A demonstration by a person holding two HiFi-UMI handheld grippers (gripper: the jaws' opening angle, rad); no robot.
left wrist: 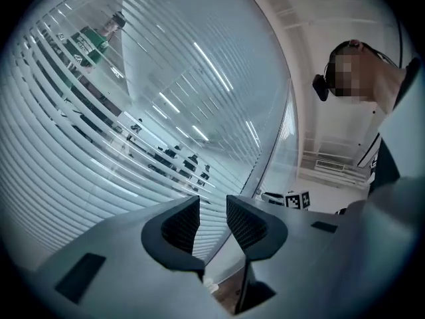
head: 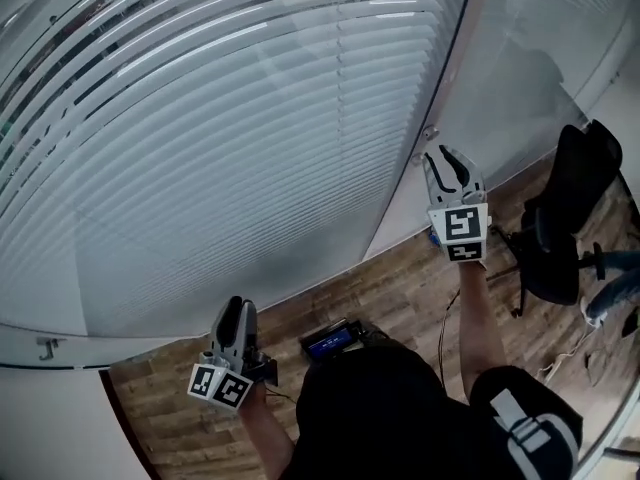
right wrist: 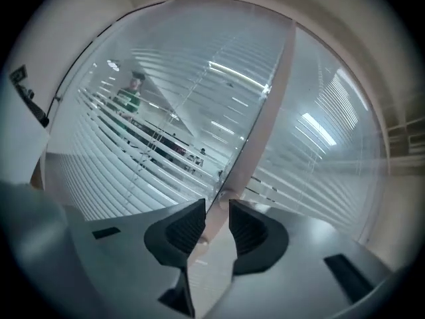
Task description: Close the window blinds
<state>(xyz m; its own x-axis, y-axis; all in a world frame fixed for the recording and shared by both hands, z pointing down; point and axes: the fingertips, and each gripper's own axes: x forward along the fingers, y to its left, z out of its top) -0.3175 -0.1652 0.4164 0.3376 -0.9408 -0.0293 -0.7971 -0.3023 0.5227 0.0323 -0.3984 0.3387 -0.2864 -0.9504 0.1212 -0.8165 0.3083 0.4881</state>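
Blinds hang down over the big pane left of the frame post. Most slats lie flat, but the ones farthest from the post at the upper left are tilted open, with dark gaps and a room showing through. The pane on the post's other side has slats too. Right gripper is raised at the post, just below a small knob. Its jaws are a narrow gap apart and grip nothing; the post shows behind the gap. Left gripper is low and well left of the post, near the blinds' bottom edge. Its jaws are also narrowly apart and empty. Office chair stands right of the post on the wood floor.
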